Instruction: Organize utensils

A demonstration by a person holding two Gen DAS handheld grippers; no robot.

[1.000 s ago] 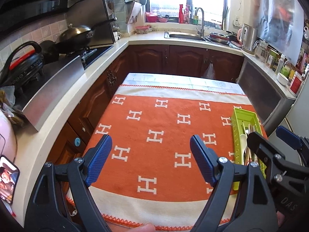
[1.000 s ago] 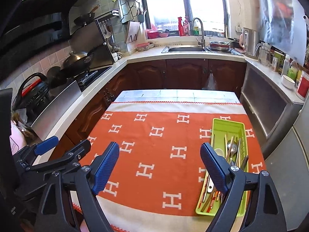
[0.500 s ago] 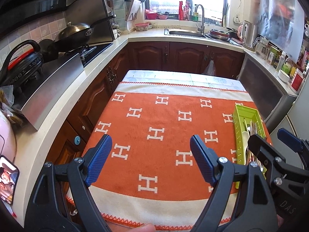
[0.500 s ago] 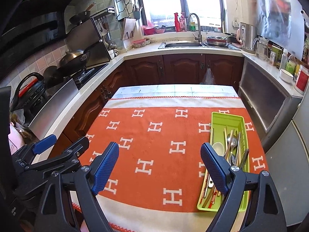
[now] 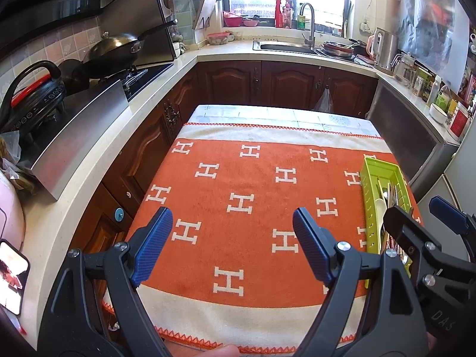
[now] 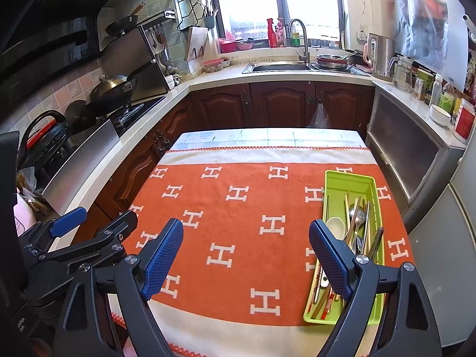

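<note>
Utensils, a jumble of metal spoons, a white plastic spoon and chopsticks point(image 6: 355, 226), lie together inside the long lime-green plastic tray point(image 6: 349, 178), which sits on the orange H-patterned cloth point(image 6: 238, 238). Nothing lies loose on that cloth. Left gripper point(image 5: 232, 244) and right gripper point(image 6: 245, 255) hover near the tray, jaws wide apart and empty. That fits sorting finished or about to start, so no move is certain.
</note>
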